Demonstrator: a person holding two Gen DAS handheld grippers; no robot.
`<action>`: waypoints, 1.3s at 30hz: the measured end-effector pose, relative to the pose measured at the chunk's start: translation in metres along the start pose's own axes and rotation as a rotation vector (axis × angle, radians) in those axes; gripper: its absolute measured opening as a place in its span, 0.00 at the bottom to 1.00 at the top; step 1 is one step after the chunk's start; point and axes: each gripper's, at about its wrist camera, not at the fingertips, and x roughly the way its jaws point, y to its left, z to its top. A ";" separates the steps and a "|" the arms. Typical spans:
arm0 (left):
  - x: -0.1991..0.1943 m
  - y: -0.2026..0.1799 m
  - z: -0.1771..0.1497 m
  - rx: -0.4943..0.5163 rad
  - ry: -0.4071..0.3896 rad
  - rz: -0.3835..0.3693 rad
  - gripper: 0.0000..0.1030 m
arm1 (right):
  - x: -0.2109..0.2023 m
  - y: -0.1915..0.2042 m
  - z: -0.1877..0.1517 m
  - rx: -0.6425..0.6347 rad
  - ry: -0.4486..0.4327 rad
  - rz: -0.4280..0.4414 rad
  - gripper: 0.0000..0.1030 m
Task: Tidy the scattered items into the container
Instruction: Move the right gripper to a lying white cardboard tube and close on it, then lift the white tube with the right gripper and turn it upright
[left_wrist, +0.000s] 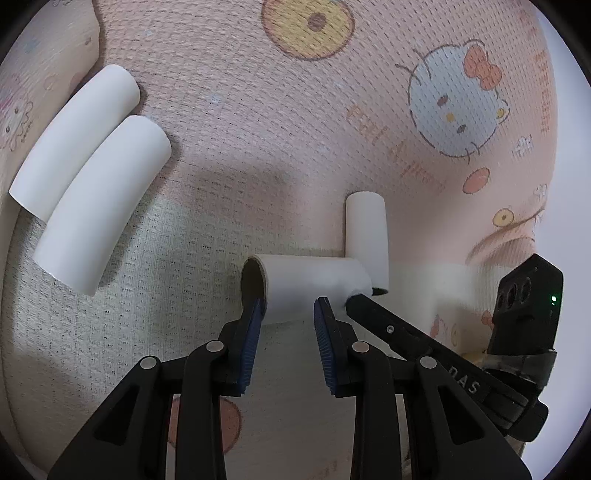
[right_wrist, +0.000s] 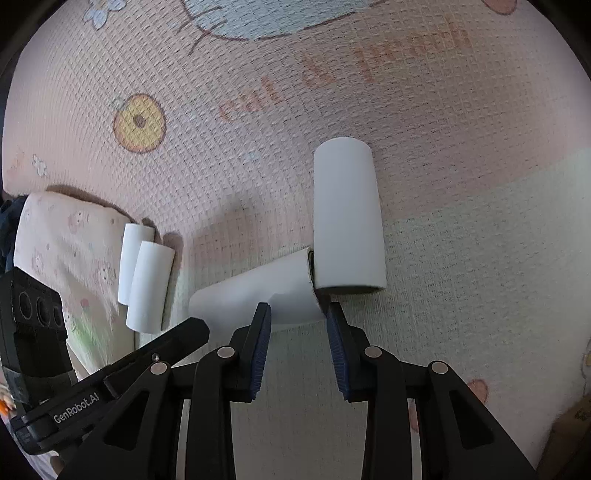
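Both grippers crowd one roll (left_wrist: 306, 286) lying on the mat (left_wrist: 258, 129); left gripper (left_wrist: 288, 314) has its jaws apart around the near, open end, not yet pinching; right gripper (right_wrist: 297, 317) also gapes, fingers at the roll's other end, where it touches a second roll (right_wrist: 347, 218); two more rolls (left_wrist: 85, 173) lie side by side, well apart; no container clearly in view; this looks like the grasp step; next, one gripper should close squarely and lift without nudging the neighbour.
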 end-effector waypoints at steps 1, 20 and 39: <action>0.000 0.000 -0.001 0.002 0.009 -0.010 0.32 | -0.002 0.000 -0.002 -0.002 0.003 -0.004 0.28; -0.005 -0.049 -0.067 0.355 0.197 -0.061 0.32 | -0.081 -0.022 -0.104 0.203 -0.030 -0.105 0.28; -0.004 -0.085 -0.107 0.473 0.202 -0.081 0.32 | -0.106 0.011 -0.165 0.115 0.006 -0.269 0.28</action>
